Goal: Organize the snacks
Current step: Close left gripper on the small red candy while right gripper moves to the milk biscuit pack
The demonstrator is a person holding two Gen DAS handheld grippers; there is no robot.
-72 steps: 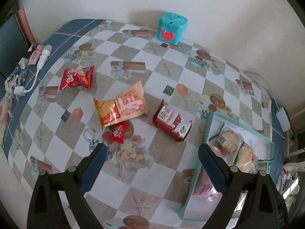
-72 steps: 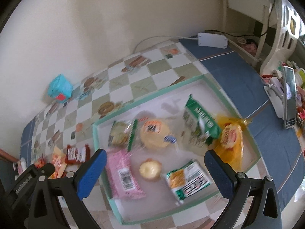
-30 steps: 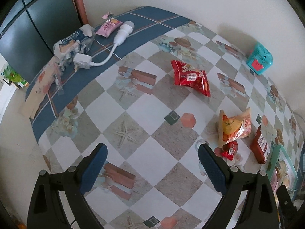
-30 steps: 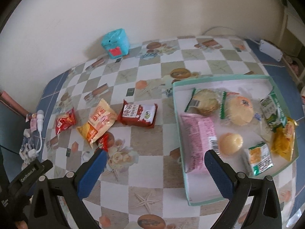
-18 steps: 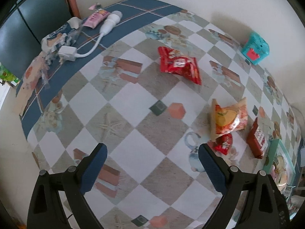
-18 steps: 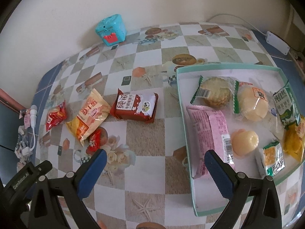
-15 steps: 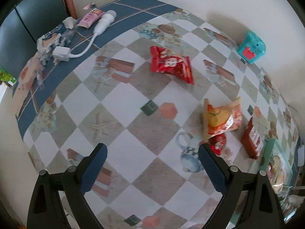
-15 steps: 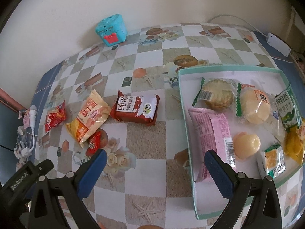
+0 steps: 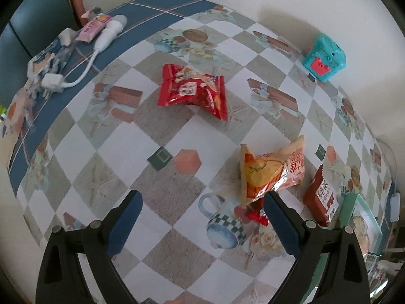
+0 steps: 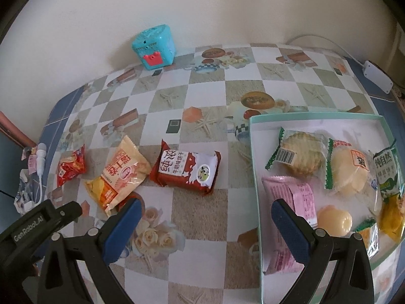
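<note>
Checkered oilcloth printed with cups, roses, starfish and bricks covers the worktop [image 9: 101,152], bordered in blue along its far left edge; a plain cream wall [image 10: 227,7] closes the scene behind it.

Four snacks lie loose on the cloth. A bright red snack bag [image 9: 193,91] rests flat, long axis roughly left–right in the left wrist view, crimped ends at either side. An orange chip bag [image 9: 272,172] lies nearer, long axis running diagonally, its top seam pointing toward the wall. A small red candy packet [image 9: 257,212] is tucked just under the chip bag's lower corner, partly hidden by the right finger of the left gripper [image 9: 201,225]. A dark red biscuit pack [image 10: 186,169] lies just beside the chip bag, long axis left–right in the right wrist view, between that bag and the tray.

A shallow tray with a mint-green rim [image 10: 316,115] sits on the right of the worktop and holds a round cracker pack [image 10: 301,159], a pale rice cracker pack [image 10: 349,174], a pink wafer pack [image 10: 296,200], a jelly cup [image 10: 334,220] and several green and yellow packets.

Both the left gripper and the right gripper [image 10: 203,230] hover above the cloth, fingers spread wide apart, gripping nothing.

A turquoise toy box [image 10: 153,46] stands against the wall; a white charger cable [image 9: 83,60] lies on the blue border.
</note>
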